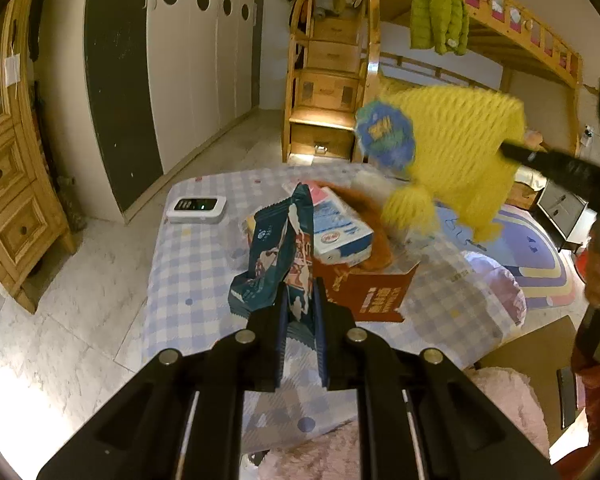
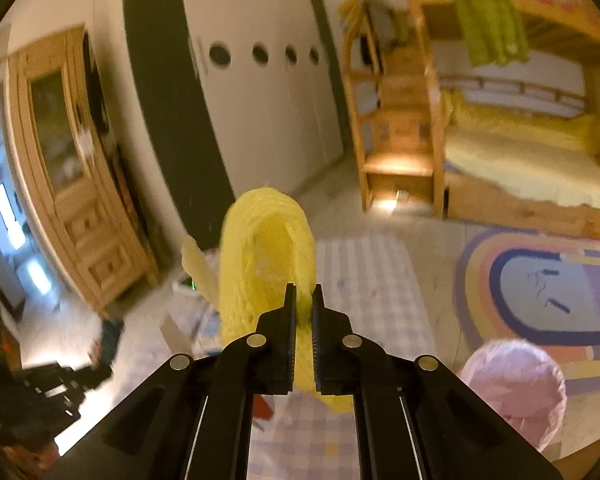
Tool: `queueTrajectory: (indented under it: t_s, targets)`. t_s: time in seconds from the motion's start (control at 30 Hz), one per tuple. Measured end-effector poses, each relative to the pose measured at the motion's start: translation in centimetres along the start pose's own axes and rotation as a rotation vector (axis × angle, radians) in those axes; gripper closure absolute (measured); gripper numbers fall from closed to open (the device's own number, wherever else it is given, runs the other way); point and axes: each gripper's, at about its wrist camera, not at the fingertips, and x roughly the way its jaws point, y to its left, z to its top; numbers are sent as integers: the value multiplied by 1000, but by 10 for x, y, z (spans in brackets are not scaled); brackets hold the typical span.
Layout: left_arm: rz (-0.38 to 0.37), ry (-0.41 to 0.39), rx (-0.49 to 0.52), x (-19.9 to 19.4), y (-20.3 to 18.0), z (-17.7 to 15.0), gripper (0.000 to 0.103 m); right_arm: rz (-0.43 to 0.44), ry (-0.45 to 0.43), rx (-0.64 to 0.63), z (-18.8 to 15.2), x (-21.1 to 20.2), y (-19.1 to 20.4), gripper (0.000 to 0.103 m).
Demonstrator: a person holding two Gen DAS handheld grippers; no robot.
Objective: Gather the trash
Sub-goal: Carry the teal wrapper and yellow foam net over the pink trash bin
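My left gripper [image 1: 299, 300] is shut on a dark teal snack wrapper [image 1: 278, 256] and holds it above the checkered table [image 1: 188, 280]. Behind it lie a blue-and-white milk carton [image 1: 340, 232] and a red-brown box [image 1: 368, 292]. My right gripper [image 2: 303, 300] is shut on a yellow foam net sleeve [image 2: 266, 264], lifted above the table. In the left wrist view the same yellow net [image 1: 460, 148] hangs blurred at the right, with a blue crumpled wrapper [image 1: 386, 136] beside it.
A bin lined with a pink bag [image 2: 516, 388] stands right of the table, also in the left wrist view [image 1: 500, 292]. A white device [image 1: 198, 209] lies at the table's far left. A wooden cabinet [image 1: 12, 184], white wardrobe [image 1: 204, 60] and bunk bed [image 2: 520, 152] surround it.
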Motion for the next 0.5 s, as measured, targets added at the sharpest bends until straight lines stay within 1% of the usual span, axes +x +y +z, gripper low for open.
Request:
queueTrajectory:
  t_s: [0.1,0.2,0.37,0.5]
  targets:
    - [-19,-8,10,-4,-8,2,93,-30,-48,15,7,-27,-6,96]
    - [-57,-5,25,-3,-22,3,93,-68,-50,40,3,-41,-21,96]
    - [-159,0,96,11,-69,11,93,-167,-15,92,-24,-58,-57,96]
    - [-260,6,160,32,-117,21,93,-256,3,144,-45,-75,-89,96]
